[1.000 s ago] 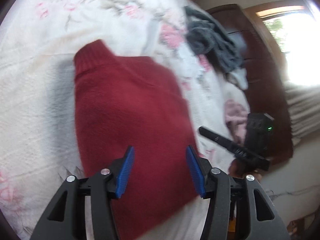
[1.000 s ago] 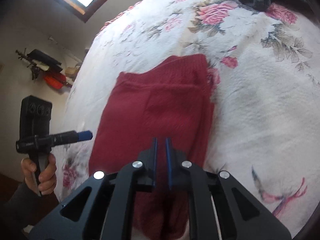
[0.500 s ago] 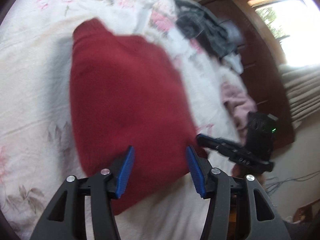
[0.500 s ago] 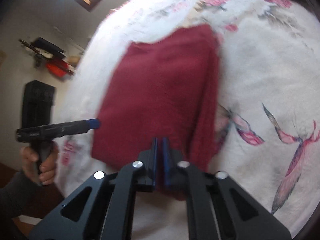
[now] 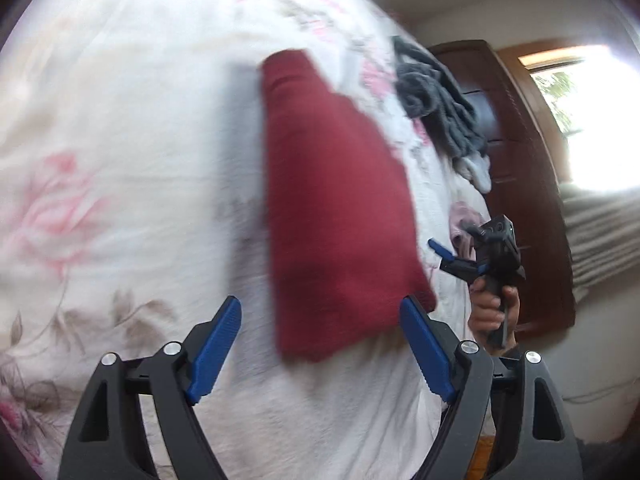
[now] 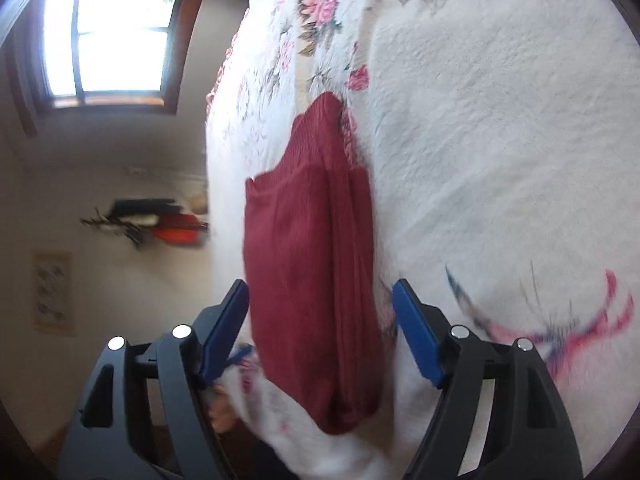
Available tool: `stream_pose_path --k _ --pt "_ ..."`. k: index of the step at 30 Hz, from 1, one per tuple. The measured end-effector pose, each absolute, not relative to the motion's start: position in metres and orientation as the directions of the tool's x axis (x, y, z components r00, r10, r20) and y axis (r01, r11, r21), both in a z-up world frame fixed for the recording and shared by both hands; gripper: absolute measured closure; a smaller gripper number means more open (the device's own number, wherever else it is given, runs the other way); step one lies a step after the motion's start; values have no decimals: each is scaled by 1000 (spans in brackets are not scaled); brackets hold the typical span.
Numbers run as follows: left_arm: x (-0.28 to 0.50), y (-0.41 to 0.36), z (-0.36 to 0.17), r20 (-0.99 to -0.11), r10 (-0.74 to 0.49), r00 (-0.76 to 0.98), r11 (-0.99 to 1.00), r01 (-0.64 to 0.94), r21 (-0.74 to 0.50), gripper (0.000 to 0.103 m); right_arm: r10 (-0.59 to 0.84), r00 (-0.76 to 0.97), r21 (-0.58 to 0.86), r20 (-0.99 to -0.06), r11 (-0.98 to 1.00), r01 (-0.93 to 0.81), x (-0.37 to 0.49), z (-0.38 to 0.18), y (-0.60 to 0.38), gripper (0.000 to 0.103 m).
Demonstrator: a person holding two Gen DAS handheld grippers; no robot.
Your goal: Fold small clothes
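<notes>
1. Dark red knit sweater [image 5: 336,208], folded into a narrow oblong, lies flat on the bed; ribbed end [image 5: 288,68] points away from the left wrist camera. Right wrist view shows the same sweater [image 6: 308,256] with lengthwise folds stacked along its right edge.
2. Sweater sits near the bed edge in both views; nothing grips it.
3. Left hand-held gripper [image 5: 320,344]: jaws spread wide, blue pads clear of the cloth, the sweater's near end lying between and just beyond the tips. Nothing held.
4. Right hand-held gripper [image 6: 320,328]: jaws wide apart too, empty, the sweater's near part showing between the pads; contact cannot be told because of blur.
5. Left wrist view also catches the right hand-held gripper from the side, beside the sweater's near corner, gripped by a hand [image 5: 492,312].
6. Bed cover [image 5: 120,160]: white textured quilt with pink flowers and grey-brown leaves; same quilt [image 6: 500,140] fills the right wrist view.
7. Grey knitted garment [image 5: 436,104] heaped on the bed beyond the sweater, well apart from it; a pinkish cloth [image 5: 460,224] near the bed edge.
8. Dark wooden headboard [image 5: 516,152] behind the grey heap; bright window [image 6: 116,36] in the right wrist view.
</notes>
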State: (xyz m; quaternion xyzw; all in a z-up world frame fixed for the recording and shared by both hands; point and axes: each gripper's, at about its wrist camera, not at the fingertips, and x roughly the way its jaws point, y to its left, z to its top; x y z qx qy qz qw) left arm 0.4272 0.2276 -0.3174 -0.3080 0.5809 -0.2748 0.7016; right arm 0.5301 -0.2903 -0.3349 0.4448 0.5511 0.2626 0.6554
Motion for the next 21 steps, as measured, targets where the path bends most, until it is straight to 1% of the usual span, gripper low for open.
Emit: stream_pose_path --k 2,8,13,16,21 --pt "428 227 -332 -633 -763 131 638 1 -770 21 851 220 878 -476 450 160 550 -344 -283 26" --pt "441 214 -358 -567 -817 106 566 -47 -823 21 820 87 823 -566 557 111 590 -357 -236 26" --pt "448 193 -370 -537 -842 59 535 -43 -844 22 804 52 805 -593 588 82 611 -361 -212 27" --pt "452 176 -371 -517 -855 31 516 -37 -856 23 802 44 802 -596 593 67 616 -362 -201 27" --pt "456 160 -376 -533 -846 11 532 -52 -845 23 820 48 821 -571 568 57 626 -366 -178 27"
